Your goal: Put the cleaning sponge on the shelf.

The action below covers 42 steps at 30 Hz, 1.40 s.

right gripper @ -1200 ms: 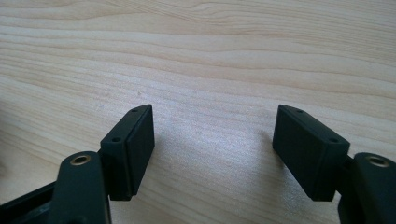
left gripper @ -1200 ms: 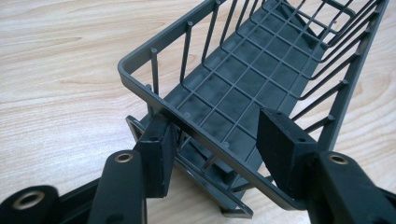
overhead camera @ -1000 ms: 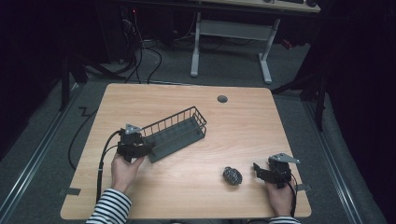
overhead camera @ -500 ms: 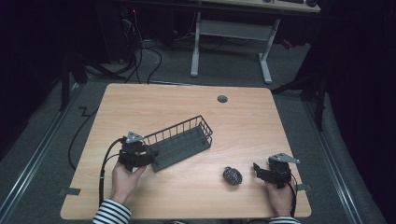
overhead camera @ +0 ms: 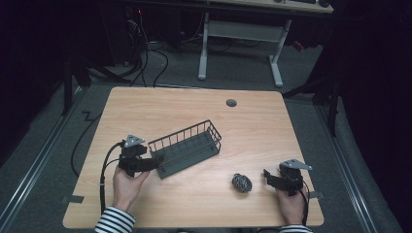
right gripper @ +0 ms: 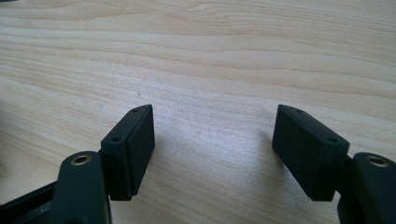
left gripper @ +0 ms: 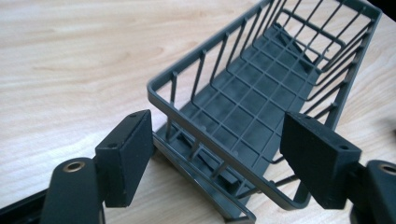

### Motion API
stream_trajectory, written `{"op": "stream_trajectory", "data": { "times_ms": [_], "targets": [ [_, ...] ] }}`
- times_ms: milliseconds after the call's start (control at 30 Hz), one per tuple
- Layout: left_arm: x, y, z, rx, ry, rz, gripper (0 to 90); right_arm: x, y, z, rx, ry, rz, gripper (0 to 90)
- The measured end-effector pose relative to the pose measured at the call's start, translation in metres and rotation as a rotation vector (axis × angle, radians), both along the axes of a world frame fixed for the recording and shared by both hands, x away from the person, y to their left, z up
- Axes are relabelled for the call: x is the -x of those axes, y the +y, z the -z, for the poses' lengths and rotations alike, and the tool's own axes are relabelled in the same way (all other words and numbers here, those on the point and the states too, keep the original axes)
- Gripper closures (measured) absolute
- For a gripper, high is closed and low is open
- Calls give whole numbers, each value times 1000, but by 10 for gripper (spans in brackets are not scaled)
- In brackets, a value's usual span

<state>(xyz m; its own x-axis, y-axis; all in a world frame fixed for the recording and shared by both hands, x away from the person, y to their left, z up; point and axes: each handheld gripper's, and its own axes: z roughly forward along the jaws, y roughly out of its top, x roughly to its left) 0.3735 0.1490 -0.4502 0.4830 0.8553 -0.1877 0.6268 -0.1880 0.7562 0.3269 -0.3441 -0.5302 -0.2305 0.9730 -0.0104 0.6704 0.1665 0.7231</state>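
A dark grey wire basket (overhead camera: 187, 150) lies empty and slanted on the wooden table (overhead camera: 257, 131). My left gripper (overhead camera: 154, 164) is at its near-left short end. In the left gripper view the basket (left gripper: 247, 102) has that end's rim between the jaws of my left gripper (left gripper: 217, 135), which stand wide apart and open. A steel wool scourer (overhead camera: 241, 183) sits near the front right. Just right of it my right gripper (overhead camera: 268, 175) rests low over bare wood. In the right gripper view my right gripper (right gripper: 215, 112) is open with nothing between its pads.
A round cable grommet (overhead camera: 231, 103) is set into the table's far side. The left gripper's black cable (overhead camera: 103, 167) loops off the table's left front. A desk frame (overhead camera: 240, 43) and cables stand on the floor beyond the table.
The basket and my left gripper have shifted toward the person's edge of the table, mostly in the first half second. The right gripper and scourer have stayed put.
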Motion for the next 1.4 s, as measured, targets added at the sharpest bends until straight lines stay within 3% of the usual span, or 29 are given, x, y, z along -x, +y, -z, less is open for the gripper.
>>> {"op": "stream_trajectory", "data": {
  "times_ms": [367,567,767,933,1133,1200,1233,1400],
  "targets": [
    [8,23,-11,5,-89,-54,244,0,0,0,0,-1,1,305],
    [20,45,-5,16,-138,-89,244,0,0,0,3,-1,3,306],
    [28,68,17,-6,-109,-140,237,0,0,0,4,-1,3,307],
    [28,81,44,-37,-73,-196,235,0,1,0,4,-1,7,307],
    [25,83,61,-44,-59,-224,239,0,1,0,6,-2,8,309],
    [22,81,66,-69,-53,-230,240,0,1,0,5,-2,9,309],
    [21,77,69,-127,-55,-240,241,0,1,0,5,-2,10,309],
    [17,72,74,-184,-60,-239,239,0,1,0,1,0,7,315]
  ]
}}
